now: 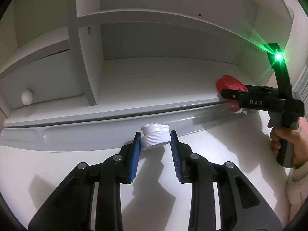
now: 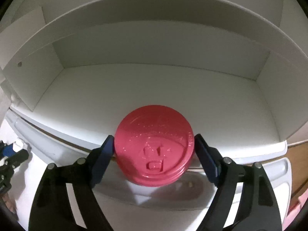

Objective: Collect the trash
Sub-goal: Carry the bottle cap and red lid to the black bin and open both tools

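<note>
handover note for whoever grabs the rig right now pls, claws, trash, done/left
Left claw: closed on the white ribbed bottle cap, at the desk's grey rail.
Right claw: pads either side of the red cup lid, which tops a cup; the left pad touches, while a firm grip is unconfirmed.
Done: nothing binned, as far as the views show; no bin in view.
Left: secure the cup, lift both, find the bin.

Bottle cap (image 1: 155, 137) left of cup lid (image 2: 154, 148), before shelf (image 1: 163, 73).

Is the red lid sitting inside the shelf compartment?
No. The red lid is out front over the desk edge, between the right gripper fingers.
</note>
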Demonstrator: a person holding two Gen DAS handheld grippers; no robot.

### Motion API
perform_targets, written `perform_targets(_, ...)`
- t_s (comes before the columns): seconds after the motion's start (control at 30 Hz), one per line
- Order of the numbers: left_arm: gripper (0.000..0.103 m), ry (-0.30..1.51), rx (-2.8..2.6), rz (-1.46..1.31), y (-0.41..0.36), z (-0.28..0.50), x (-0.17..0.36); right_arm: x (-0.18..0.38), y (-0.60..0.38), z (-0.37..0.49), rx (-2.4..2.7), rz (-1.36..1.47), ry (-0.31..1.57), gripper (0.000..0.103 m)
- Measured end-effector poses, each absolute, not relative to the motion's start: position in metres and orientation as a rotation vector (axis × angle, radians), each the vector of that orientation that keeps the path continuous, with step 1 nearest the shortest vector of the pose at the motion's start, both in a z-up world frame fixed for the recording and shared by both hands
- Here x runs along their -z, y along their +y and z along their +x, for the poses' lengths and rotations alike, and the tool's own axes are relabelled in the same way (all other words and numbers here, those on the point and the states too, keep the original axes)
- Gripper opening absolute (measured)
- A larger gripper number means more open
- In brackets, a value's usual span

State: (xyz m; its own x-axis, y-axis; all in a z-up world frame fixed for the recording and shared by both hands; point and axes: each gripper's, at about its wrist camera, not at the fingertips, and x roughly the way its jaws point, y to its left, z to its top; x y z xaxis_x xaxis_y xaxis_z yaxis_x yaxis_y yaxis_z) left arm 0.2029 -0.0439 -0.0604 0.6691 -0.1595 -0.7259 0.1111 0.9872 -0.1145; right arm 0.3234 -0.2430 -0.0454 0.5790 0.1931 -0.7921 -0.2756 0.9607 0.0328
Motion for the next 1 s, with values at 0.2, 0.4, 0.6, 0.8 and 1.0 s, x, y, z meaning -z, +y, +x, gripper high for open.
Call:
perform_targets(0.2,0.03,0.818,0.16,-0.068,-0.037,0.2,0.056,0.042,-0.252,0.319,-0.278,-0.085,0.884,0.078)
perform_targets(0.4,0.03,0.757,0.193,-0.053,-0.046,0.181,0.031,0.015,-0.263,0.273,-0.323,-0.053,0.835,0.078)
perform_targets(0.6,0.03,0.71,0.354,-0.005,-0.102,0.137,-0.003,-0.035,-0.323,0.18,-0.329,0.035,0.747,0.078)
perform_targets(0.8,0.03,0.645,0.632,0.122,-0.215,0.058,-0.034,-0.075,-0.4,0.041,-0.199,0.093,0.639,0.079)
perform_targets(1.0,0.03,0.64,0.976,0.31,-0.347,-0.049,-0.026,-0.069,-0.514,-0.101,0.038,0.258,0.634,0.079)
